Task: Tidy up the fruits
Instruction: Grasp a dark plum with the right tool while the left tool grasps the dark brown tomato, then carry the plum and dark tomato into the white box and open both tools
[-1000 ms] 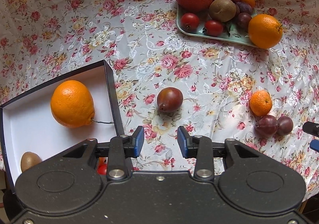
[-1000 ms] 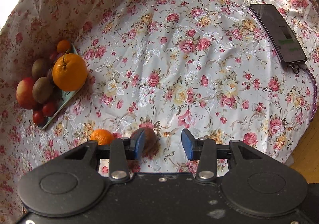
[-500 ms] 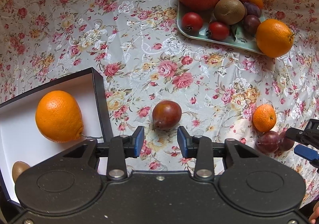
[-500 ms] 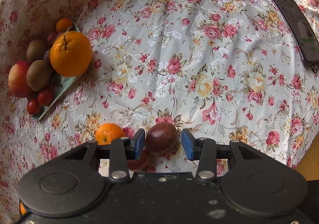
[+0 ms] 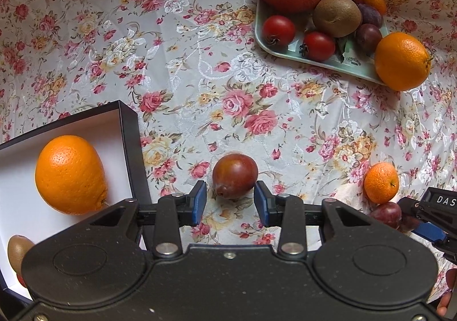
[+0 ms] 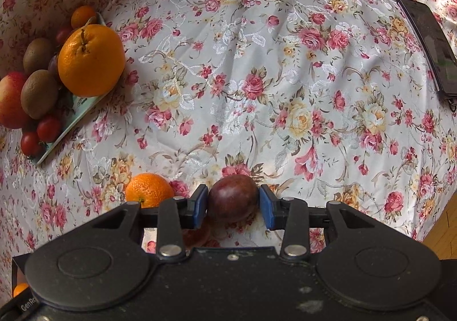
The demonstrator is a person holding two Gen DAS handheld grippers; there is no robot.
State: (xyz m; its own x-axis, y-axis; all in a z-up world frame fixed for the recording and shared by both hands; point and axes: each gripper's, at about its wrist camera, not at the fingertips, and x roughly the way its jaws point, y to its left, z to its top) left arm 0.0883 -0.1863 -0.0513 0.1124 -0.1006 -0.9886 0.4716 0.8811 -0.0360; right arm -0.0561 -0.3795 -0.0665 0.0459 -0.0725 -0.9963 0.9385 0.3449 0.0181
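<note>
Right tongs (image 6: 232, 204) are clamped on a plum (image 6: 232, 198) just off the tabletop (image 6: 257, 64); left tongs (image 5: 230, 202) gape around a pear (image 5: 234, 178). Smooth skin, so it could squirt out if squeezed off-centre.

Dark red pear (image 5: 234, 176): you have it lying on the flowered cloth, narrow end toward you.
Plum (image 6: 233, 197): dark and glossy, sitting between your right pads (a second plum (image 5: 389, 214) lies just beside it).
Small mandarin (image 5: 381, 183): on the cloth, touching that plum.
Box (image 5: 130, 132): your big orange (image 5: 70, 174) and a kiwi (image 5: 19, 250) lie inside.
Tray (image 5: 322, 62): apple, kiwis, tomatoes, plums, and an orange on its corner.
</note>
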